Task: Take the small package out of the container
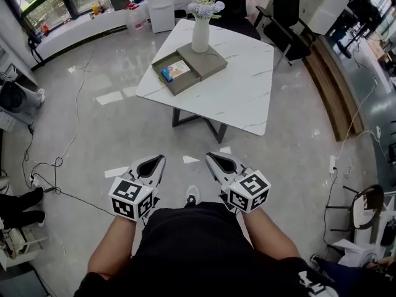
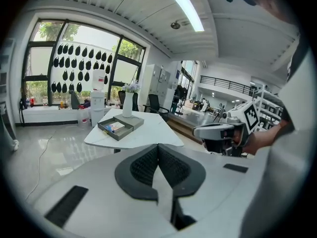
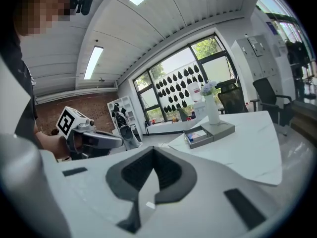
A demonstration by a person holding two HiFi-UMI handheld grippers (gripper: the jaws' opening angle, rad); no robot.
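A grey open container (image 1: 174, 74) lies on the white marble table (image 1: 247, 85), and the small orange-and-blue package (image 1: 176, 70) rests inside it. The container (image 2: 116, 128) and package (image 3: 197, 134) show far off in both gripper views. The person holds both grippers close to the body, well short of the table. My left gripper (image 1: 158, 159) is shut with nothing in it, its jaws meeting at the tip (image 2: 158, 148). My right gripper (image 1: 211, 157) is likewise shut and empty (image 3: 153, 150).
A white vase of flowers (image 1: 200, 28) stands on a grey lid (image 1: 205, 58) just behind the container. Black office chairs (image 1: 286, 18) stand at the table's far right. Cables (image 1: 68, 141) trail over the glossy floor at left. A water dispenser (image 1: 161, 5) stands at the back.
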